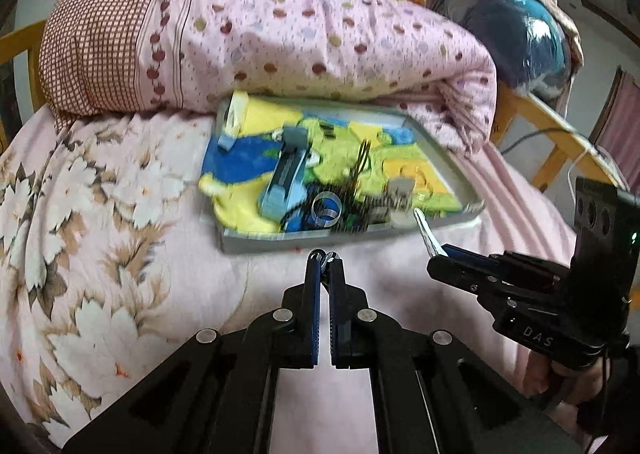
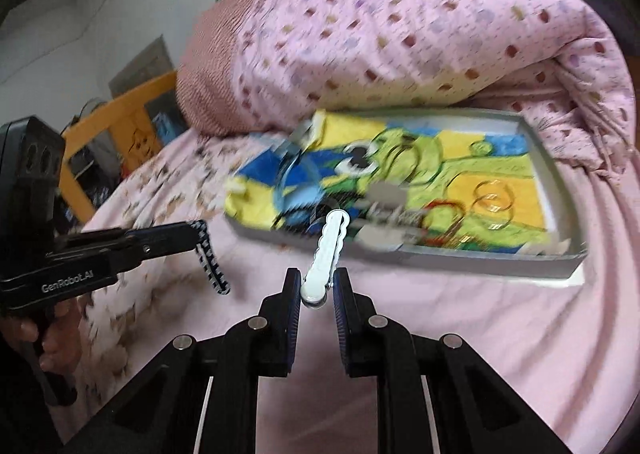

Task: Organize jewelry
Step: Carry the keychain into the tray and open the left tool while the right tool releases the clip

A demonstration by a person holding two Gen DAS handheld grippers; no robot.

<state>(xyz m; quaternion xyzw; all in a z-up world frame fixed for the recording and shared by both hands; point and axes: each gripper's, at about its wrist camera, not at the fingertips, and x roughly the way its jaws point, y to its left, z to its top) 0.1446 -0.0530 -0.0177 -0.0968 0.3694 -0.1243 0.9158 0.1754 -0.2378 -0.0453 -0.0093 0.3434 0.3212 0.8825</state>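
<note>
The right tongs [image 2: 317, 290] grip a white hair clip [image 2: 326, 254] by its hinge end, jaws closed on it; the long scalloped part points forward, toward the near rim of the grey tray [image 2: 552, 174]. In the left wrist view the same clip [image 1: 426, 236] shows at the tip of the right tongs [image 1: 434, 260], just beside the tray's near right corner [image 1: 476, 202].

The left tongs [image 1: 325, 260] are narrow, jaws almost together, w/ sth small and dark pinched at the tips. From the right view it is a black-and-white patterned strip [image 2: 210, 254], hanging down from the left tongs [image 2: 192, 232] over the bed sheet [image 2: 440, 334]. It looks like a clip or band; I cannot tell which.

My judgement on handling:
- White clip: light, stiff plastic, smooth, so it may pivot or slip. The hinge end is the thick part and the good place to hold.
- Patterned strip: light, maybe a bit flexible. Better to grip near 1 end.

The tray lies on the bed against the folded pink quilt [image 1: 300, 22]. Inside, on a cartoon towel [image 2: 500, 174], are gold rings [image 2: 492, 194], a clear ring [image 1: 326, 210] and a blue clip [image 1: 284, 178], all blurred. The thin rings may roll and are hard to pinch.
</note>
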